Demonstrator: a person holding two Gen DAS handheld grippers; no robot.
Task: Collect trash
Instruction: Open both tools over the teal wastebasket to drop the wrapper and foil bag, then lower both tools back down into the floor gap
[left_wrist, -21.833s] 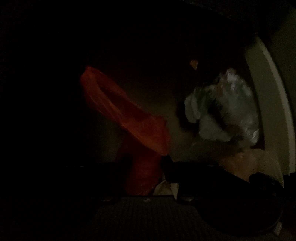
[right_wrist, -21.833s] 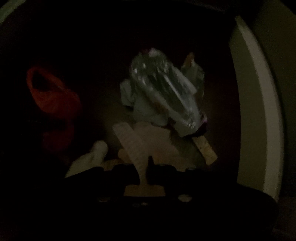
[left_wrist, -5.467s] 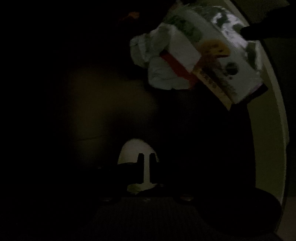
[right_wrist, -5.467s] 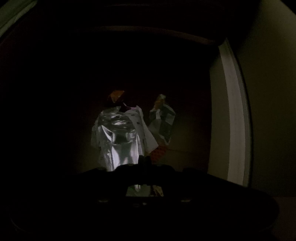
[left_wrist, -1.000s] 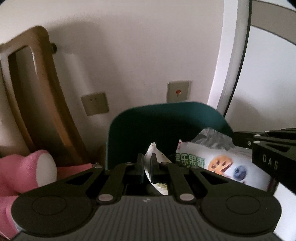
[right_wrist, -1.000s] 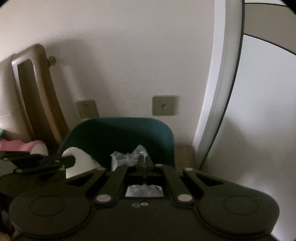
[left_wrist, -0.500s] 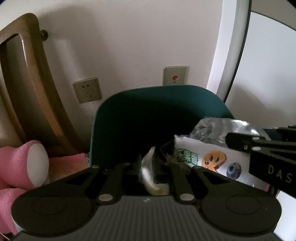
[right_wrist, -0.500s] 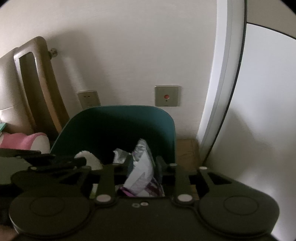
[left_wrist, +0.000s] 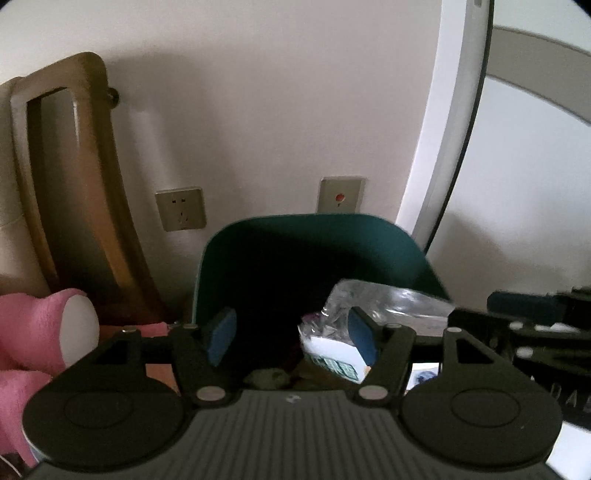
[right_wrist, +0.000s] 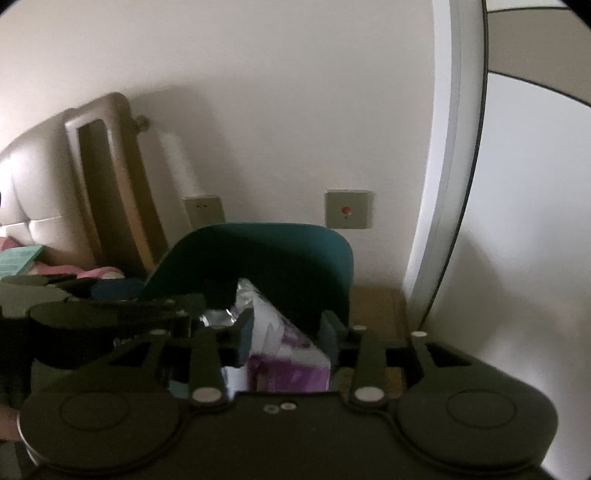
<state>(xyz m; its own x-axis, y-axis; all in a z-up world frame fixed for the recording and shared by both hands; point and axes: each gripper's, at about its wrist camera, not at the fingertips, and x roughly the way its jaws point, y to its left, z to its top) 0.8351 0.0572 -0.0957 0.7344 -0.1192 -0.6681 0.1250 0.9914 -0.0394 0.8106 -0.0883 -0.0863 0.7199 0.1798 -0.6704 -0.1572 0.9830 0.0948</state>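
Observation:
A dark teal trash bin (left_wrist: 306, 236) stands by the wall; it also shows in the right wrist view (right_wrist: 258, 251). My left gripper (left_wrist: 291, 330) is open and empty over the bin mouth. A silver and white snack wrapper (left_wrist: 373, 299) lies in the bin by the right finger. My right gripper (right_wrist: 288, 334) is open over the bin, and a white and purple wrapper (right_wrist: 284, 347) sits loose between its fingers, with silver foil (right_wrist: 225, 314) behind. The right gripper also shows at the right edge of the left wrist view (left_wrist: 532, 332).
A brown wooden headboard frame (left_wrist: 74, 184) leans on the wall at left. A pink plush toy (left_wrist: 48, 332) lies left of the bin. A wall socket (left_wrist: 181, 208) and a red-dot switch plate (left_wrist: 340, 195) are behind the bin. A white door frame (left_wrist: 450, 129) stands right.
Both grippers have opened over the bin. The white piece held by the left gripper has dropped out of its jaws. The right gripper's wrapper is loose between the spread fingers.

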